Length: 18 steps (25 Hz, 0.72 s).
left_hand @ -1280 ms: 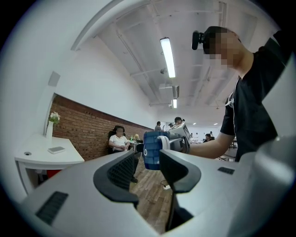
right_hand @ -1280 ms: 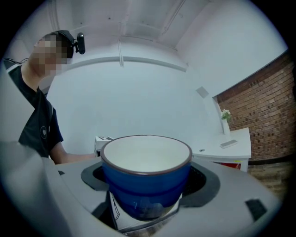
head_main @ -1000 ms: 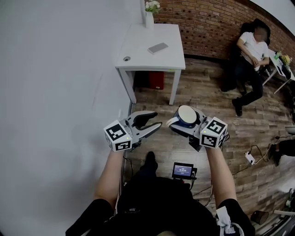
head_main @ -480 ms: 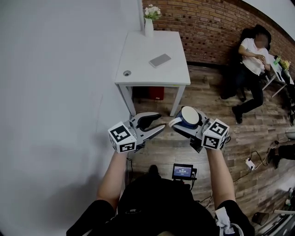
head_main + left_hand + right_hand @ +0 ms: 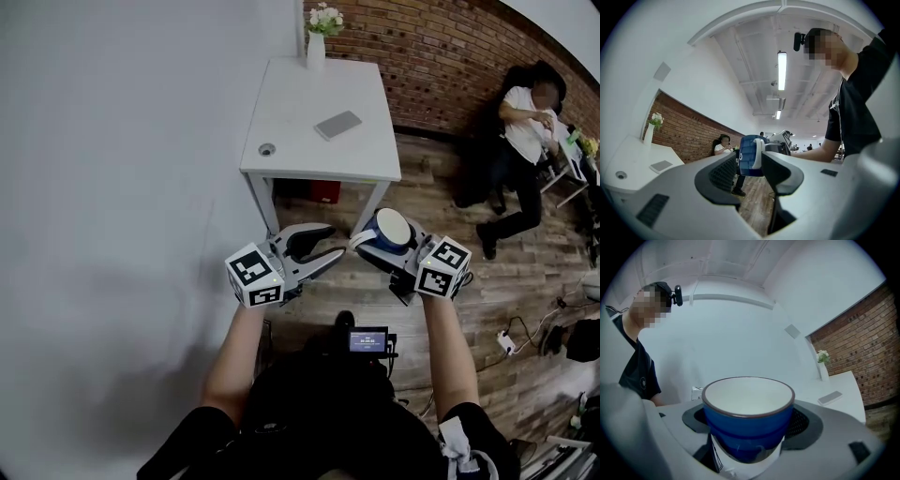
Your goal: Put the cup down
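A blue cup (image 5: 388, 231) with a white inside is held upright between the jaws of my right gripper (image 5: 380, 248), in the air just short of the white table's (image 5: 319, 103) front edge. From the right gripper view the cup (image 5: 748, 416) fills the middle, rim up, and my right gripper (image 5: 749, 430) is shut on its sides. My left gripper (image 5: 317, 251) hangs open and holds nothing, a little to the left of the cup. Seen from the left gripper view, the cup (image 5: 749, 156) shows between the open jaws of my left gripper (image 5: 747, 176).
On the table lie a grey phone (image 5: 338, 125) and a round cable hole (image 5: 267, 149); a white vase of flowers (image 5: 317, 37) stands at its far edge. A red box (image 5: 325, 191) sits under it. A person (image 5: 525, 141) sits by the brick wall (image 5: 441, 56).
Both grippers and the cup have come forward toward the table; the table now lies nearer in the head view. The grip on the cup is unchanged.
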Each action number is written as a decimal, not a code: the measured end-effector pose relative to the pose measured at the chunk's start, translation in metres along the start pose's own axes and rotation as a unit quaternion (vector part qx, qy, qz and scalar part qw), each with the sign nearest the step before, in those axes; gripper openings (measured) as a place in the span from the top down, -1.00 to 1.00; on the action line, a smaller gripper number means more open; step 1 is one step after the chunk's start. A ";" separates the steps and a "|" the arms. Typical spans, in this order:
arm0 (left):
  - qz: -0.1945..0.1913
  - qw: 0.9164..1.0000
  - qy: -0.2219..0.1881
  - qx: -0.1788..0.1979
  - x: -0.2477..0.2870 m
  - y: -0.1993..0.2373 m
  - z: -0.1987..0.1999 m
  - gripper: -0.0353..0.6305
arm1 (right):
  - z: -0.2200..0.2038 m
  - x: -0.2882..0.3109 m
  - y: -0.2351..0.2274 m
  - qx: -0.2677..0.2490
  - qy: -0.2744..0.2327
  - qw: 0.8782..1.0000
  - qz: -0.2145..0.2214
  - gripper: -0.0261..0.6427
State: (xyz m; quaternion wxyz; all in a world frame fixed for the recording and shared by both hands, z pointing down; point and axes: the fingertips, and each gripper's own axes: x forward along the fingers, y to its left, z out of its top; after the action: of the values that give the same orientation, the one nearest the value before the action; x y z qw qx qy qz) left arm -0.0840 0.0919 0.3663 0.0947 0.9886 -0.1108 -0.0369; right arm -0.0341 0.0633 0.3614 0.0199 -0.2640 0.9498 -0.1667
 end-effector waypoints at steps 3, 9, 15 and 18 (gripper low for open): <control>0.008 1.000 -0.003 0.000 0.000 0.008 -0.003 0.41 | -0.003 0.006 -0.007 -0.001 0.004 1.000 0.008 -0.32; 0.027 1.000 -0.004 0.010 0.007 0.023 -0.014 0.41 | -0.010 0.009 -0.029 -0.007 0.004 1.000 0.026 -0.32; 0.035 0.999 0.006 0.009 0.042 0.090 -0.017 0.41 | 0.010 0.027 -0.103 -0.009 -0.002 0.999 0.035 -0.32; 0.037 0.999 0.009 0.006 0.063 0.116 -0.013 0.41 | 0.023 0.031 -0.136 -0.015 0.002 0.999 0.040 -0.32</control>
State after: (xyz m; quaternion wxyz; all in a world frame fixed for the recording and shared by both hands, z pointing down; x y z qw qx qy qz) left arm -0.0459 -0.0307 0.3983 0.0912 0.9847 -0.1467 -0.0243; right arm 0.0095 -0.0694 0.3856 0.0209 -0.2261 0.9620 -0.1518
